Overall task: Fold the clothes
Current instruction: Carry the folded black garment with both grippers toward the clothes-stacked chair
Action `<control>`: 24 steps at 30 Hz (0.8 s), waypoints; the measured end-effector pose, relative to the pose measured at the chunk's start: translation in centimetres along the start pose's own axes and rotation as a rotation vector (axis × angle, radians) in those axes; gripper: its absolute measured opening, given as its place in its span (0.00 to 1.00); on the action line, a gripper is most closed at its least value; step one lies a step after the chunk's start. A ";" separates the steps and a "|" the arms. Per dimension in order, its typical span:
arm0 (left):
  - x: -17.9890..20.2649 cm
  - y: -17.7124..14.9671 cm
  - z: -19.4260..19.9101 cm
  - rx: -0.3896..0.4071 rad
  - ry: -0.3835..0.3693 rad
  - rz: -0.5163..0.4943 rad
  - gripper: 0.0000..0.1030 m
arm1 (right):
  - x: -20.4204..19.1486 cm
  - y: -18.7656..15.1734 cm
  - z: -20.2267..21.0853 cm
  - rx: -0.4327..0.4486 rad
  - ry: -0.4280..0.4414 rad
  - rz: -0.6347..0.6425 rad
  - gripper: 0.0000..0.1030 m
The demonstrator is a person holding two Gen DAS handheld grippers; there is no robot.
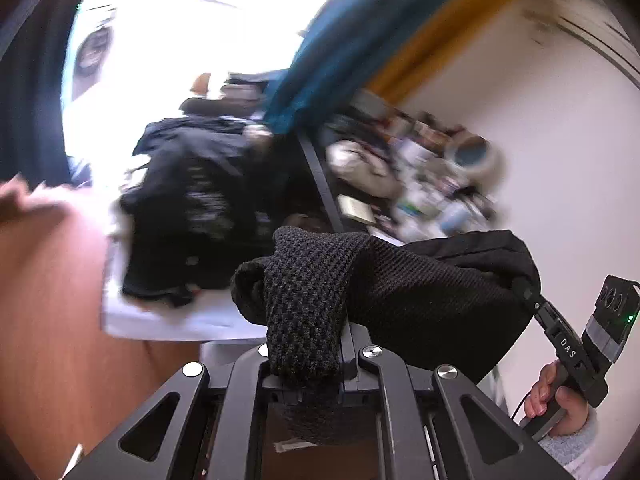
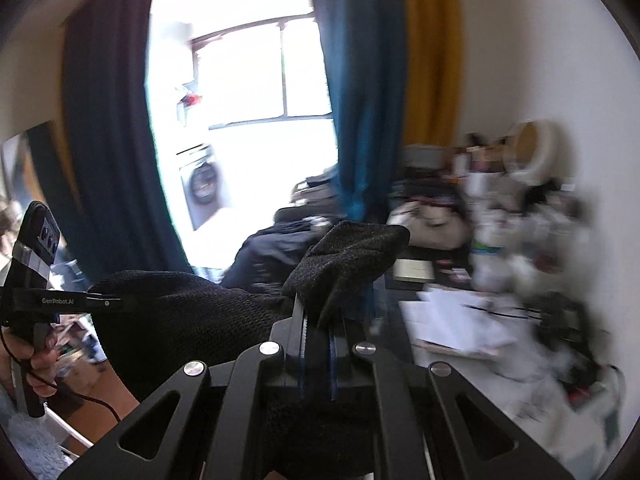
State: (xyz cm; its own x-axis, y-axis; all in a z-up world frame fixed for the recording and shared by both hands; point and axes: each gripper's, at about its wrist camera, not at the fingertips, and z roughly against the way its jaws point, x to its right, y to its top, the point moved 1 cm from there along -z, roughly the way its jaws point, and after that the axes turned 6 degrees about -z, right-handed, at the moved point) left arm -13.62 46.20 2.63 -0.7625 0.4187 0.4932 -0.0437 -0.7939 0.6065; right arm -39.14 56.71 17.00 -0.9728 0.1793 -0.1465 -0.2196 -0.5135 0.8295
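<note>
Item: dark charcoal open-knit garment (image 1: pixel 400 280), held up off any surface, stretched between both grippers in front of the white wall (image 1: pixel 540 128).

Left gripper (image 1: pixel 308 344): jaws together, clamped on one bunched knit edge, which drapes over the fingertips.

Right gripper (image 2: pixel 320 320): jaws together, clamped on the other edge; a fold of knit stands up above them. A hand (image 1: pixel 560 396) with a pale fuzzy cuff grips its handle.

Surroundings, relative to the wall:
- Cluttered dark desk (image 2: pixel 400 312) against it, carrying white papers (image 2: pixel 452 320) and blurred small items
- Mustard-yellow curtain (image 2: pixel 432 52) beside it, then a teal curtain (image 2: pixel 360 80)
- Bright window (image 2: pixel 248 76) further left, with a front-loading washing machine (image 2: pixel 202 188) below
- Heap of black clothing (image 1: pixel 192 208) on a white surface (image 1: pixel 168 320), away from the wall
- Orange-brown wooden floor (image 1: pixel 52 320) at far left
</note>
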 end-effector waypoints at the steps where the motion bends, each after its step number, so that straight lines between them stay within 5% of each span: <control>1: -1.4 0.3 0.3 0.003 0.018 0.029 0.09 | -0.8 0.4 -2.0 -0.024 0.026 0.003 0.07; 9: -8.7 4.0 -1.3 0.030 0.133 0.199 0.09 | -4.5 2.9 -13.6 -0.120 0.178 0.090 0.07; 16: -11.8 8.4 -2.2 0.089 0.187 0.236 0.09 | -6.1 6.7 -20.9 -0.123 0.264 0.149 0.07; 24: -20.0 11.1 -1.0 0.099 0.242 0.334 0.09 | -12.3 8.6 -29.6 -0.197 0.357 0.182 0.07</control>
State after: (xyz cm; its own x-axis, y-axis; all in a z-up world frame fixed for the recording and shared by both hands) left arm 0.48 28.57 -1.16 -0.8546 0.0205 0.5189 0.2845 -0.8174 0.5009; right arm -31.18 25.25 9.96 -0.9537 -0.2122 -0.2133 -0.0186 -0.6660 0.7457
